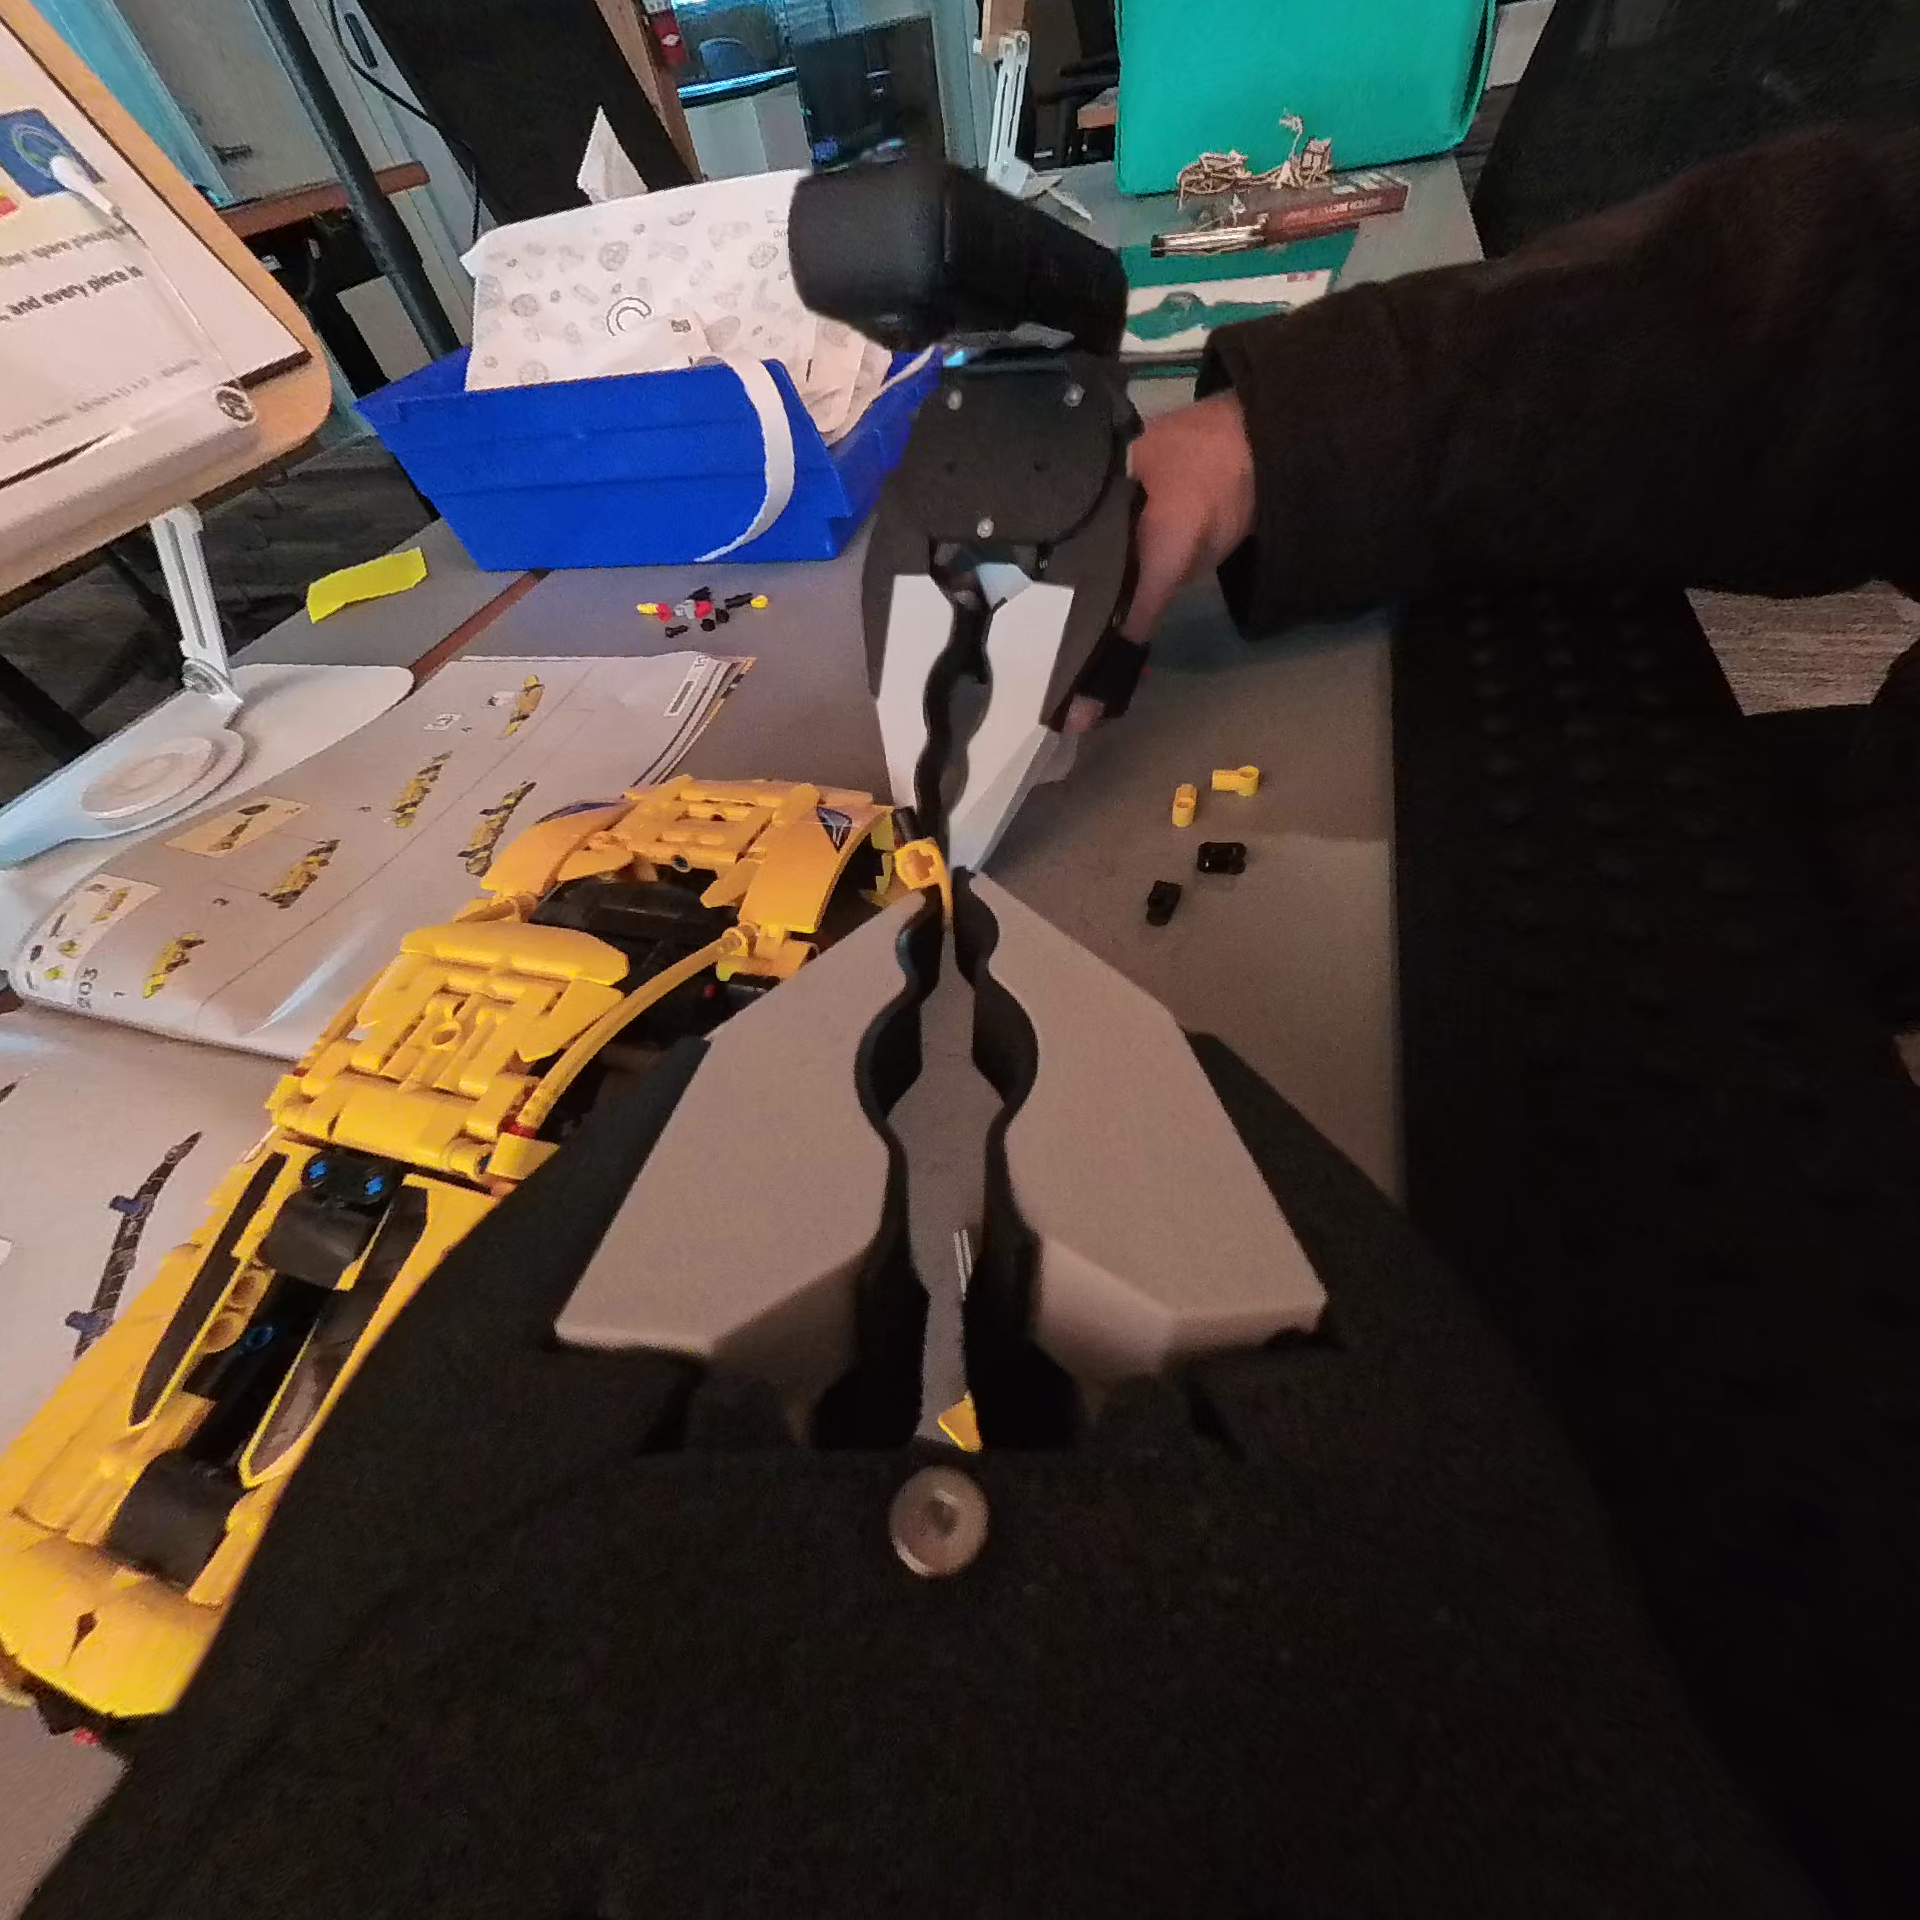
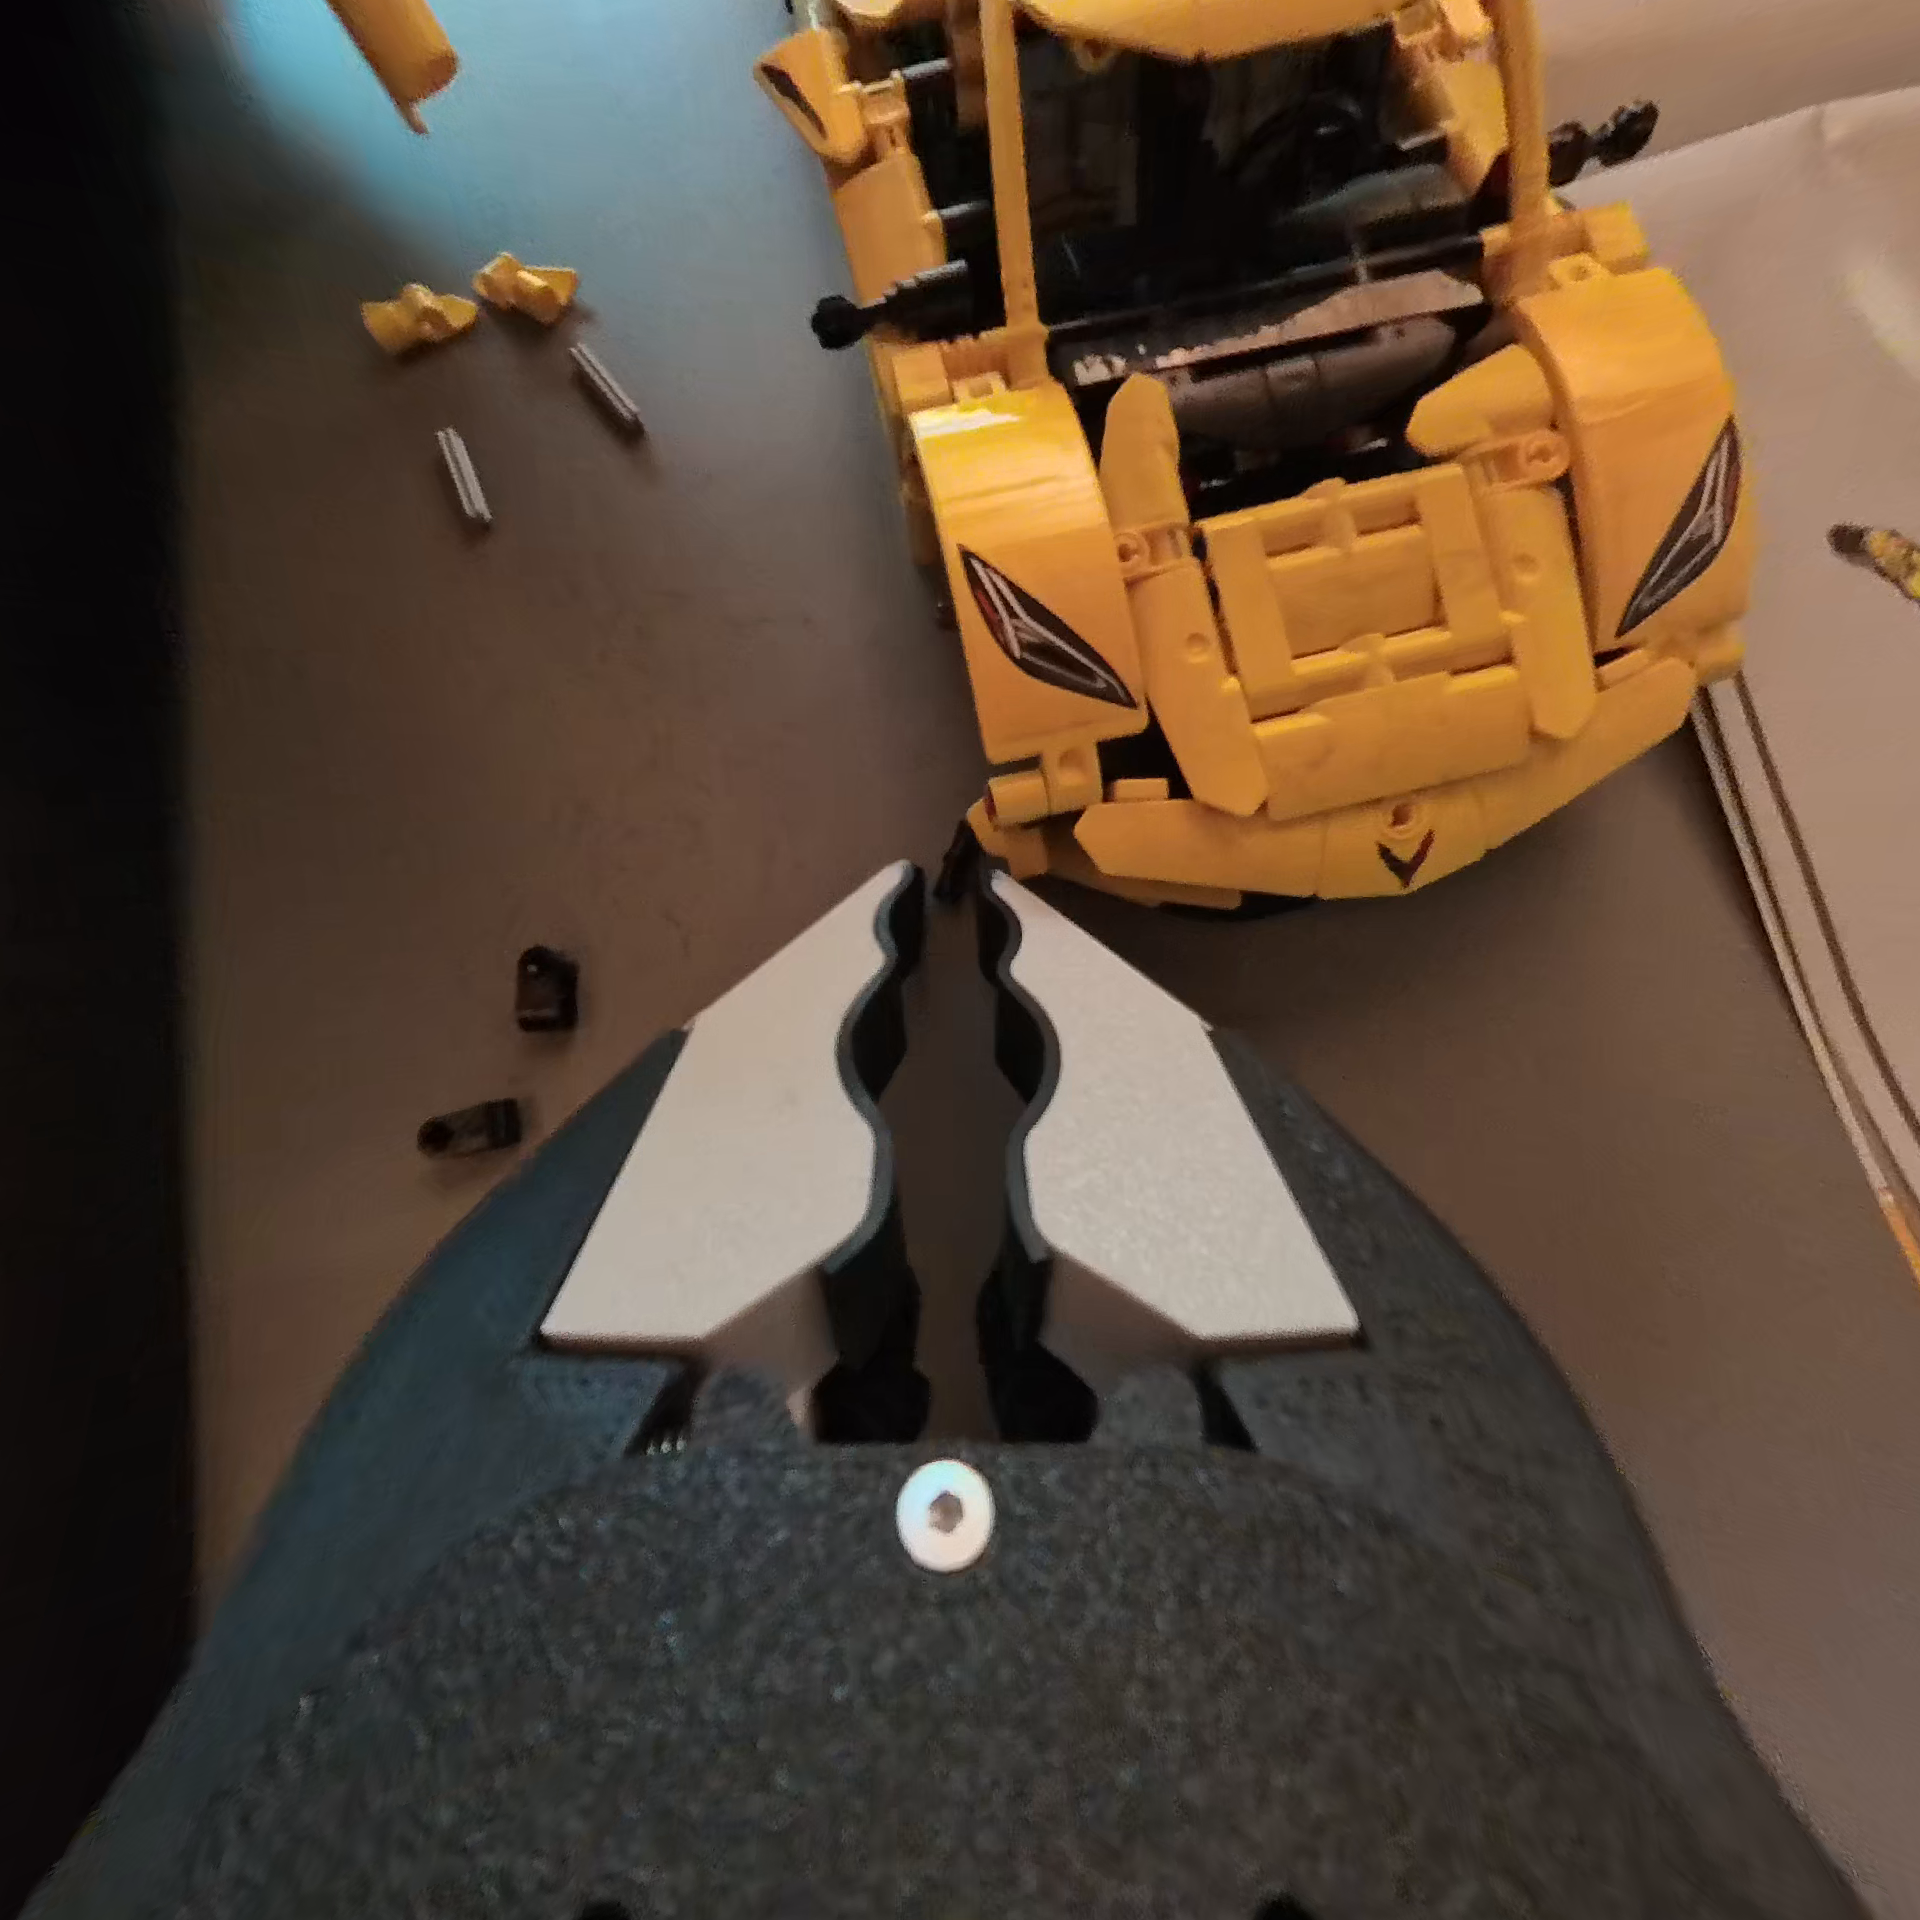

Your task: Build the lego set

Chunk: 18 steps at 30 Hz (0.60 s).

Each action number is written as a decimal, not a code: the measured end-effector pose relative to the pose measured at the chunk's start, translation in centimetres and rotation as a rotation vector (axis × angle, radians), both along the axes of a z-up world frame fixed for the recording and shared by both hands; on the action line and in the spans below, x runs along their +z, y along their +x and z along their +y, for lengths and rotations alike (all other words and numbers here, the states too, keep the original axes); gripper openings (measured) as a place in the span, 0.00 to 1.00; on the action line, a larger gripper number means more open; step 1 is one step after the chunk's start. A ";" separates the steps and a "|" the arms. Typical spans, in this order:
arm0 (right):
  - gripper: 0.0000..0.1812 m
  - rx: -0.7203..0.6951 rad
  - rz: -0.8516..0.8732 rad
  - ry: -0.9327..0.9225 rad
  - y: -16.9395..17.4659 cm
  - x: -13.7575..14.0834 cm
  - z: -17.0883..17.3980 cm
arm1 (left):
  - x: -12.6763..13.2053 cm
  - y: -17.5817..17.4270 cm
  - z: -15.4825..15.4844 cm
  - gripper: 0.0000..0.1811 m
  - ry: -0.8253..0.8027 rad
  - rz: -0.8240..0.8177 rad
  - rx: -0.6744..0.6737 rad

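Lego car (image 2: 1299, 499) just beyond right gripper (image 2: 954, 883)

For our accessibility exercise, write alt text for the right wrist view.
A hand-held gripper pinches a small black piece at the front corner of a yellow lego car on a grey table. Loose yellow, grey and black pieces lie to the left.

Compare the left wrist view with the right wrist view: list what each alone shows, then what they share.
Left wrist view only: blue bin, instruction booklet, the person's hand on the right hand-held gripper, and the left hand-held gripper, nearly closed by the car's nose.

Right wrist view only: two grey axles, the car's headlights.

Both: yellow car, loose yellow and black pieces, grey table.
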State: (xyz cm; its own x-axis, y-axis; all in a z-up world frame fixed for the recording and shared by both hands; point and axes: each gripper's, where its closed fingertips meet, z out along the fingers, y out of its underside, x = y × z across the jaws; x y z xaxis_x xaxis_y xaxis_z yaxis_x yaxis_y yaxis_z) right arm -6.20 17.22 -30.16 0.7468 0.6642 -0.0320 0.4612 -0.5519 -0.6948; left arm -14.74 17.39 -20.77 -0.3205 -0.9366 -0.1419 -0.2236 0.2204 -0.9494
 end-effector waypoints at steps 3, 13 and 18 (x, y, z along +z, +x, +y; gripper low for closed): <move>0.04 -0.063 -0.006 -0.007 0.1 0.0 0.1 | 0.0 0.0 0.0 0.00 -0.007 0.000 0.001; 0.03 -0.080 -0.056 -0.044 0.7 0.4 -2.1 | -0.2 0.0 0.0 0.00 -0.006 0.010 0.002; 0.02 -0.121 -0.190 -0.285 4.5 1.3 -7.5 | -0.2 0.0 0.0 0.01 -0.005 0.014 0.001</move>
